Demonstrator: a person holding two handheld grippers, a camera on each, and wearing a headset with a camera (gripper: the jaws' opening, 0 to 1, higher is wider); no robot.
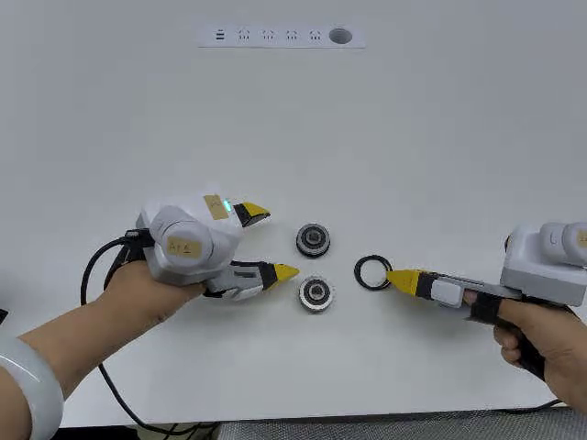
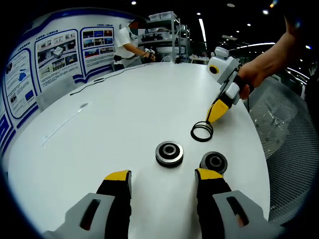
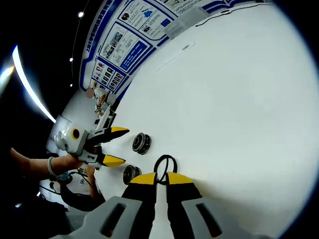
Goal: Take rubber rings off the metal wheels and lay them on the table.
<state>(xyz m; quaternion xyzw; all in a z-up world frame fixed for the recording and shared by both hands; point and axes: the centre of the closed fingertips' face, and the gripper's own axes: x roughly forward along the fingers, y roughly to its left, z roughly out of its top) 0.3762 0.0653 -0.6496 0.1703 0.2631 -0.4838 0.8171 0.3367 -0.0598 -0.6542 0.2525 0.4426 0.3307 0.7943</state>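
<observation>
Now the right gripper (image 1: 399, 278) has its fingers pressed together, seemingly pinching the edge of a rubber ring (image 1: 357, 272) that lies flat on the worktop (image 1: 367, 137) toward its near edge. The left gripper (image 1: 273, 241) waits, fingers spread, beside the farther wheel (image 1: 313, 240) and the nearer wheel (image 1: 315, 293). Pulling away before the fingers part would probably drag the ring into the wheels.
</observation>
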